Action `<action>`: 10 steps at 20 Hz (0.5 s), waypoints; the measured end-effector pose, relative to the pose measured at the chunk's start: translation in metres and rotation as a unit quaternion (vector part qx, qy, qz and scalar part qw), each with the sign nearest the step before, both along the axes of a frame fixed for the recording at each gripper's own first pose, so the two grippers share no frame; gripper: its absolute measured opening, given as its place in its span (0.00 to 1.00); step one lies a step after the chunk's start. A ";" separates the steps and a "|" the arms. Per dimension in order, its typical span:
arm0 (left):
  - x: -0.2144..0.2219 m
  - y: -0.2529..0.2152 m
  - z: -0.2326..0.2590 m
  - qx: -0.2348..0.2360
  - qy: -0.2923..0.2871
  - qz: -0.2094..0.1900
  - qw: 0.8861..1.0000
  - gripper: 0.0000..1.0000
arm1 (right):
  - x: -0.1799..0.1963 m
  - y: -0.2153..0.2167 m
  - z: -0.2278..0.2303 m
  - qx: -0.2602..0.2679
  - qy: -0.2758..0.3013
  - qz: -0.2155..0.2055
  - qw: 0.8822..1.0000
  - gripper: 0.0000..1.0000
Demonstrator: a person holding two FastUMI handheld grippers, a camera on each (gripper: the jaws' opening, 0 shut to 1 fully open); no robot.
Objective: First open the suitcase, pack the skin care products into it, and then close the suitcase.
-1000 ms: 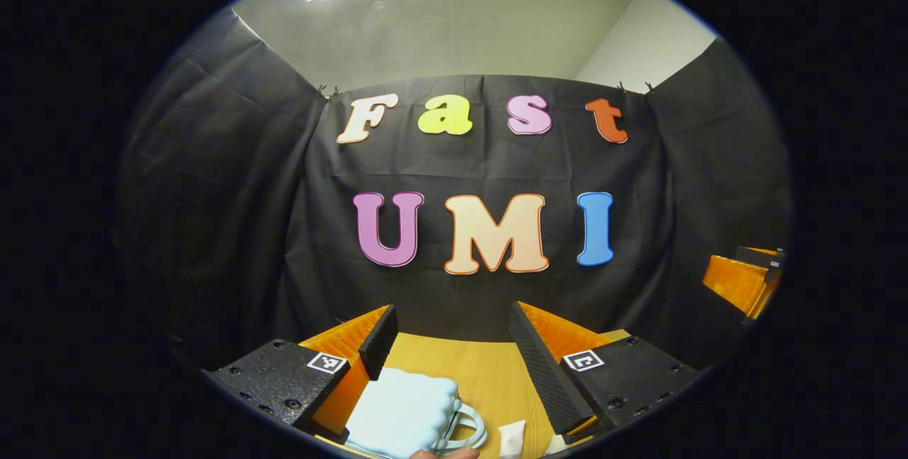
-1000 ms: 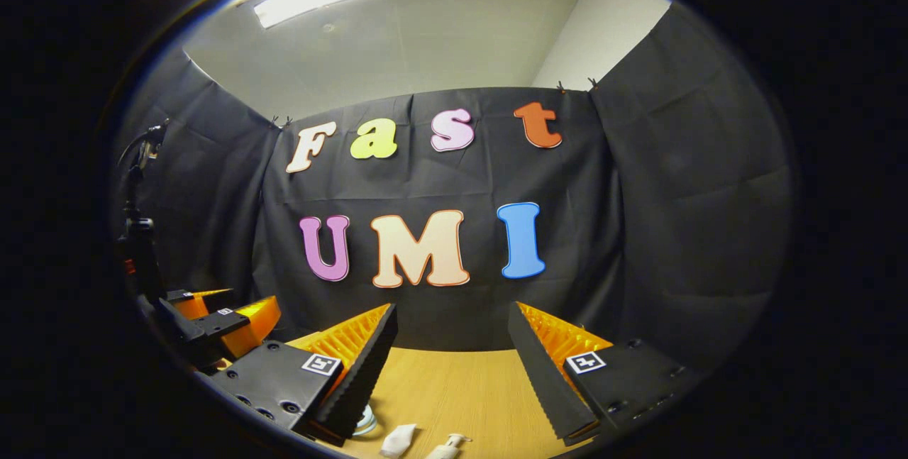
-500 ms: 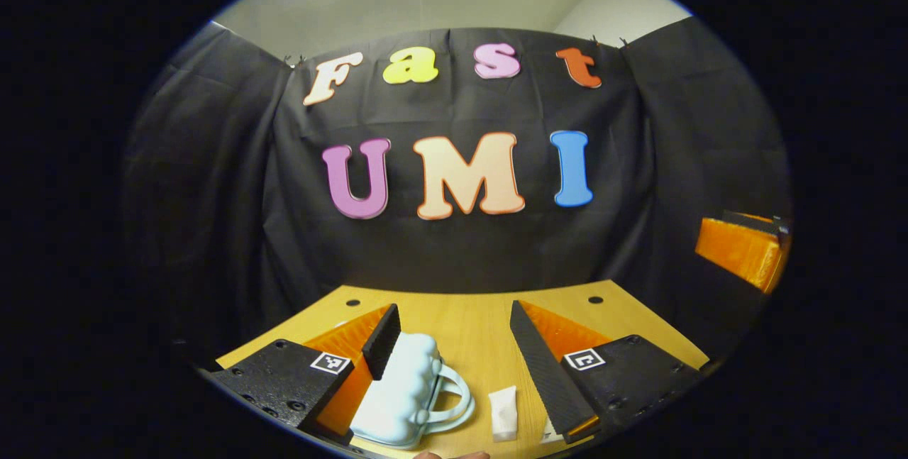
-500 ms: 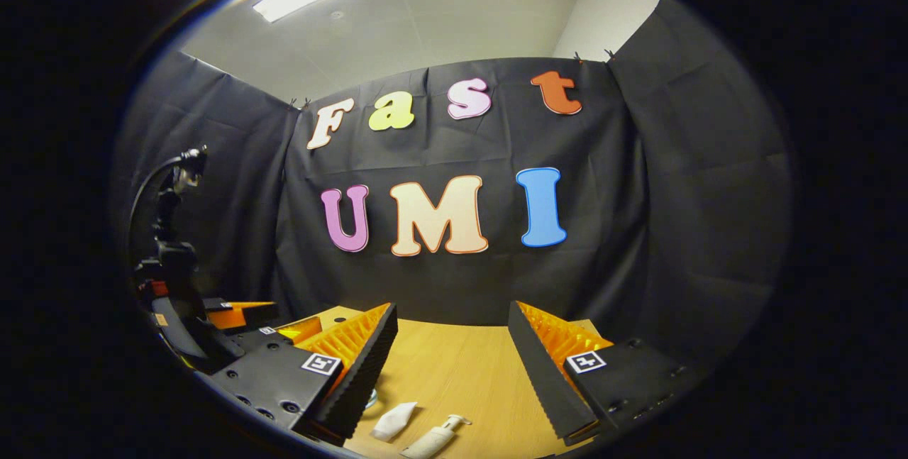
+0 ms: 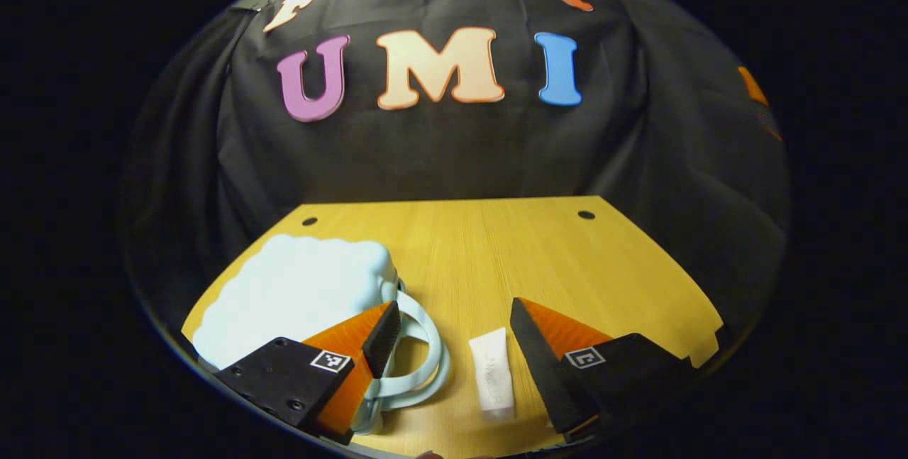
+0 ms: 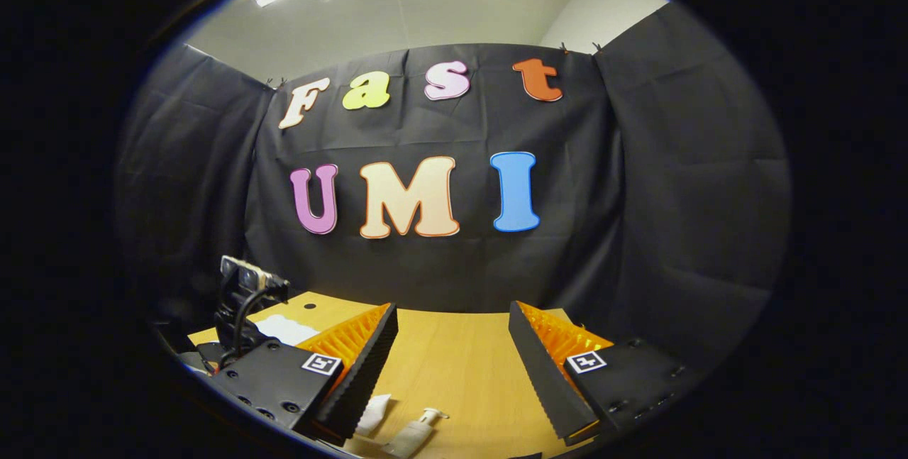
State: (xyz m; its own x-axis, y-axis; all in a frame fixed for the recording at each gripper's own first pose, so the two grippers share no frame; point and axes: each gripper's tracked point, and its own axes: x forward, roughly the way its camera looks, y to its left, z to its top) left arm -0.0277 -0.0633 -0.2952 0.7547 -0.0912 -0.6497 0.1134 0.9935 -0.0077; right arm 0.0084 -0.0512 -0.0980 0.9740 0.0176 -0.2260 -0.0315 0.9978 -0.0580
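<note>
1. The pale blue suitcase [image 5: 298, 299] lies flat and shut on the wooden worktop [image 5: 496, 246], at the left of the left gripper view; its looped handle [image 5: 418, 345] points toward the middle of the worktop.
2. The left gripper [image 5: 454, 338] hangs above the worktop with its jaws wide apart and nothing between them. Its left finger covers part of the handle and the suitcase's near corner.
3. A small white tube [image 5: 491, 372] lies on the worktop between the two fingers of the left gripper, just beside the handle. It carries faint grey print, too small to read.
4. The right gripper [image 6: 452, 367] is also spread open and holds nothing.
5. In the right gripper view, the white tube [image 6: 372, 406] is half hidden behind the left finger, and a pump bottle [image 6: 415, 430] lies on its side near it, cut off at the lower edge.
6. Each gripper bears small square black-and-white marker tags; they carry no words.
7. At the left of the right gripper view a dark device with a cable [image 6: 241, 303] stands before the suitcase [image 6: 284, 328]; what it is stays unclear.
</note>
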 end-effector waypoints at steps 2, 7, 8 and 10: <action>0.001 0.003 -0.021 0.002 0.028 0.002 1.000 0.94 | 0.002 -0.001 -0.005 -0.003 0.007 -0.011 1.000 0.99; 0.000 0.008 -0.064 0.002 0.090 0.001 0.996 0.92 | 0.001 -0.003 -0.013 -0.020 0.024 -0.032 0.999 0.99; 0.000 0.006 -0.073 -0.007 0.108 0.003 0.994 0.91 | 0.000 -0.002 -0.012 -0.028 0.024 -0.036 0.999 0.99; 0.001 0.008 -0.083 -0.011 0.127 0.010 0.992 0.87 | -0.002 0.000 -0.013 -0.037 0.022 -0.038 0.998 0.99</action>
State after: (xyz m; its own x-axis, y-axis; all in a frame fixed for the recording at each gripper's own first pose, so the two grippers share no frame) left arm -0.0271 -0.0557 -0.3780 0.5689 -0.0948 -0.8169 0.0863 0.9947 -0.0554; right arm 0.0066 -0.0510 -0.1108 0.9609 -0.0746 -0.2665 0.0403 0.9904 -0.1321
